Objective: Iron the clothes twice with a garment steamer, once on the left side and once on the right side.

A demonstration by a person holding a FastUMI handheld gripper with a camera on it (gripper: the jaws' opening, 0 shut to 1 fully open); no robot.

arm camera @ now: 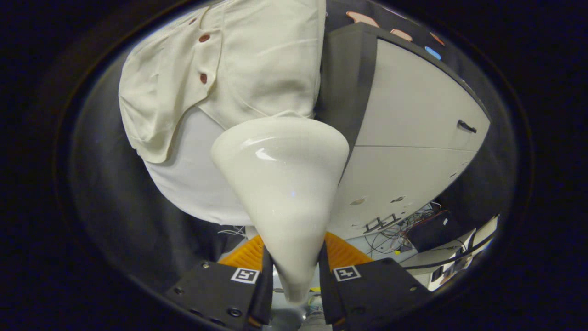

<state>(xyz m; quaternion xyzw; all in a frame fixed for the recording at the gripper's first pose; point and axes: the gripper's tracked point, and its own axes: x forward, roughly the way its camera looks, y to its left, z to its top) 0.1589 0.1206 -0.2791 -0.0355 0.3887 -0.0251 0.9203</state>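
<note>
A glossy white garment steamer (285, 193) with a wide head and tapering neck stands between my fingers; my gripper (291, 276) is shut on its narrow neck. Its head points at a cream shirt (239, 64) with dark red buttons, hanging just beyond it. The steamer head sits at the shirt's lower hem, right of the button placket; I cannot tell whether it touches the cloth. Under the shirt a white rounded form (193, 179) shows below the hem.
To the right of the shirt stands a white cabinet (413, 138) with a dark frame and a small black handle (466, 126). Loose cables (404, 230) lie below it near a black box. Black cloth hangs left of the shirt.
</note>
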